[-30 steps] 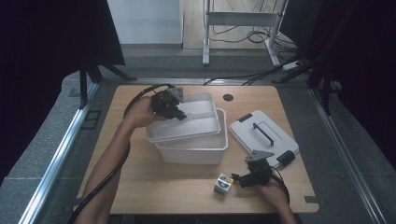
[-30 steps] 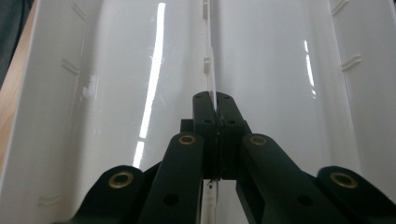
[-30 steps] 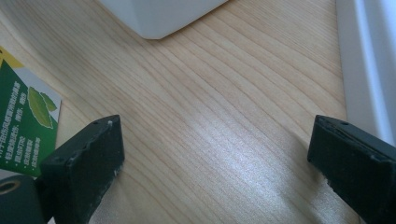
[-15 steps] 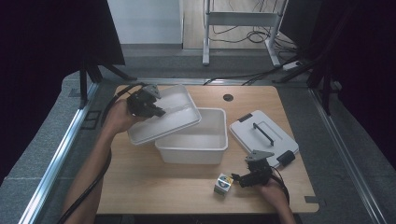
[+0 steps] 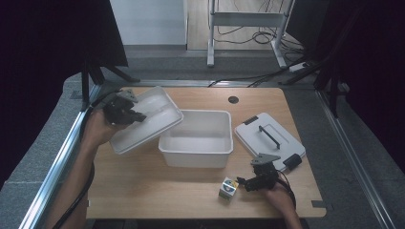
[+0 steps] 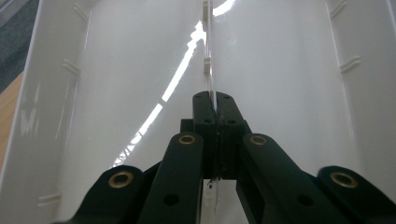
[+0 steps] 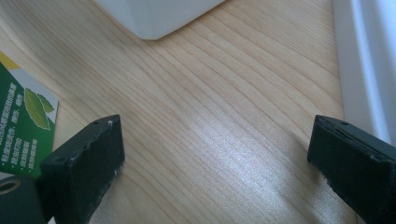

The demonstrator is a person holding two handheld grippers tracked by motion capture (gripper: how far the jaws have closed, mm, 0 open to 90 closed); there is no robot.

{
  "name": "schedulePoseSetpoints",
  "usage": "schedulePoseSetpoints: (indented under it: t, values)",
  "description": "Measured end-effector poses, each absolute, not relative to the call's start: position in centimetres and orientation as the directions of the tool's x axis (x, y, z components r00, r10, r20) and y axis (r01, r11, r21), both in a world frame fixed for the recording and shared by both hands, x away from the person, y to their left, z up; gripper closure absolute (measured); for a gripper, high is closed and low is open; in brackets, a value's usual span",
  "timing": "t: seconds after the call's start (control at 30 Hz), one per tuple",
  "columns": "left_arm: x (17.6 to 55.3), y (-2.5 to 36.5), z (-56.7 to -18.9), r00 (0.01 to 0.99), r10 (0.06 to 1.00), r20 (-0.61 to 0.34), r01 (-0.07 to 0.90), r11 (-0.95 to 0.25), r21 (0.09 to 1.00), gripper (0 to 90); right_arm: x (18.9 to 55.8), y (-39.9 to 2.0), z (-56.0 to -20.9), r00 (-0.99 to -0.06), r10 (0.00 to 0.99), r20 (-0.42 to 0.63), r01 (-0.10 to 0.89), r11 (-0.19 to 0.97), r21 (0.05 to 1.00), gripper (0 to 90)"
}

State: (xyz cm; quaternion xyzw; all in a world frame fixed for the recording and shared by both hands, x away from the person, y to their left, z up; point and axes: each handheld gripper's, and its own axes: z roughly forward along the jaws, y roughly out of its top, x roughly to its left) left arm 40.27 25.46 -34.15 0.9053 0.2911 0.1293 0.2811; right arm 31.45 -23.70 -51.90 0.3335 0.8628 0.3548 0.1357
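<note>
Clear tray carried left, off the white bin

The left gripper [image 5: 125,109] was clamped shut on the clear tray's [image 5: 145,119] centre divider, holding it tilted over the table's [image 5: 157,191] left side, long axis diagonal, just beside the one white bin [image 5: 197,138]. The right gripper [image 5: 255,180] rested open and empty near one small carton [image 5: 228,187]; one lid [image 5: 268,140] lay right.

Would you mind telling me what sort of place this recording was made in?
Most likely a lab or studio bench set up for recording handling work: a plain wooden table fenced by metal rails, dark curtains around it, and cables trailing across the floor behind.
</note>
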Motion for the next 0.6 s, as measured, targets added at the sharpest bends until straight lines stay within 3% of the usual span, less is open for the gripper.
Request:
schedulePoseSetpoints:
  t: [0.6]
  values:
    - [37.7,32.5,-38.1,0.689,0.724,0.043,0.573,-0.579,0.58,89.1,31.4,-23.7,-51.9,-0.738,0.674,0.005,0.483,0.523,0.702,3.4]
